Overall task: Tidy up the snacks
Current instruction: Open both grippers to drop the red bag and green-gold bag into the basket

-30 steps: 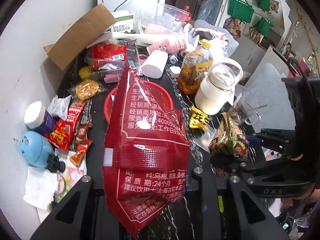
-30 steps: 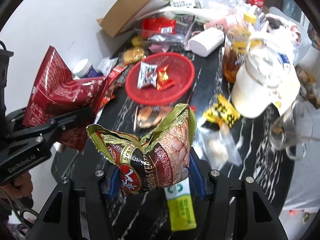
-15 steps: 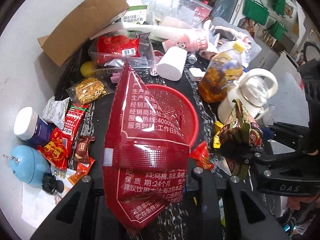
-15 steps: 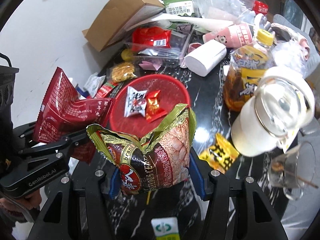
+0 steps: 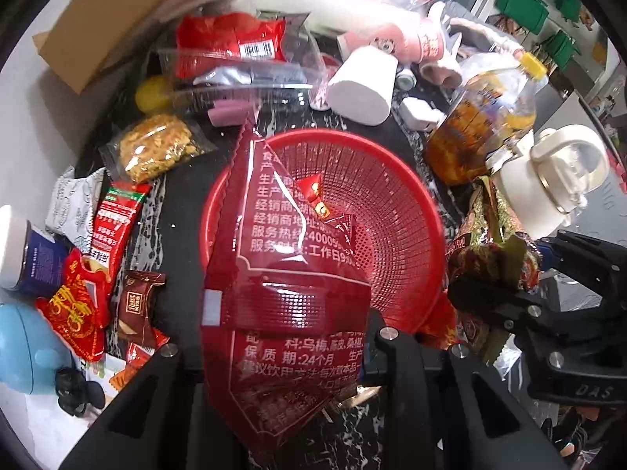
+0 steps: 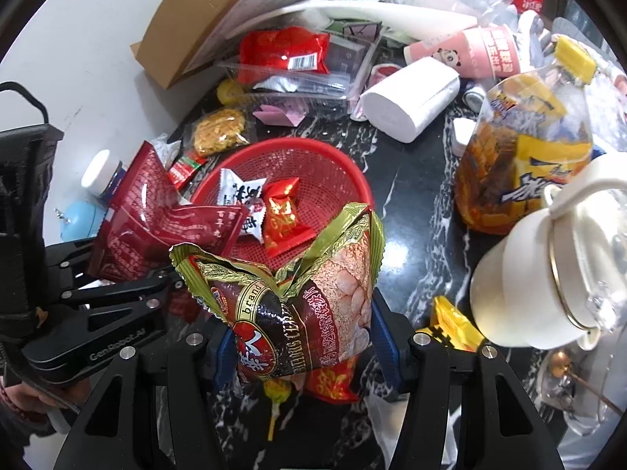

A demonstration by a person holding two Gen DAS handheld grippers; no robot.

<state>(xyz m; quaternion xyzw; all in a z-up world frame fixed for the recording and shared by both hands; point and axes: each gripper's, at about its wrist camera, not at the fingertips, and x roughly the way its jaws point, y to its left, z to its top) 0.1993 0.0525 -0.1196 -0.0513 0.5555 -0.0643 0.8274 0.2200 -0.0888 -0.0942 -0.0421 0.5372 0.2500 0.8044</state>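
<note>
**A:** Start with your left wrist view. What is your left gripper [image 5: 274, 356] doing?

**B:** Its fingers are pressed onto a flat red packet [image 5: 282, 293] with white print, and you hold it tip-up over the near left part of the red basket [image 5: 395, 211]. Inside the basket a small red candy [image 5: 313, 196] shows past the packet's edge. The basket stands on a black marbled table [image 5: 184, 192].

**A:** And around it?

**B:** Left of the basket you have loose snacks – a clear bag of yellow crisps [image 5: 156, 149], a red-and-green stick pack [image 5: 115, 223] and a brown chocolate bar [image 5: 137, 305]. At the far side lie a clear plastic tray [image 5: 243, 66] with a red bag in it and a white paper roll [image 5: 364, 86]. To the right stand a bottle with a yellow cap [image 5: 482, 125] and a white kettle [image 5: 548, 192]. Your right gripper [image 5: 509, 274] comes in from the right, just beside the basket's rim.

**A:** Now the right wrist view.

**B:** Your right gripper [image 6: 305, 337] pinches a green-and-brown cracker bag [image 6: 301, 297] between its blue pads [image 6: 386, 348], the bag's torn top standing open. It hangs over the near rim of the basket [image 6: 329, 164]. In the basket lie a white star-cornered candy [image 6: 239, 203] and the red candy [image 6: 280, 211], touching each other.

**A:** And the other gripper?

**B:** Your left gripper [image 6: 156, 270] shows at the left, clamping the red packet [image 6: 156, 227], whose corner reaches over the basket's left rim – right beside the white candy. A yellow packet [image 6: 454, 325] lies on the table [image 6: 415, 211] near the kettle [image 6: 548, 282].
</note>
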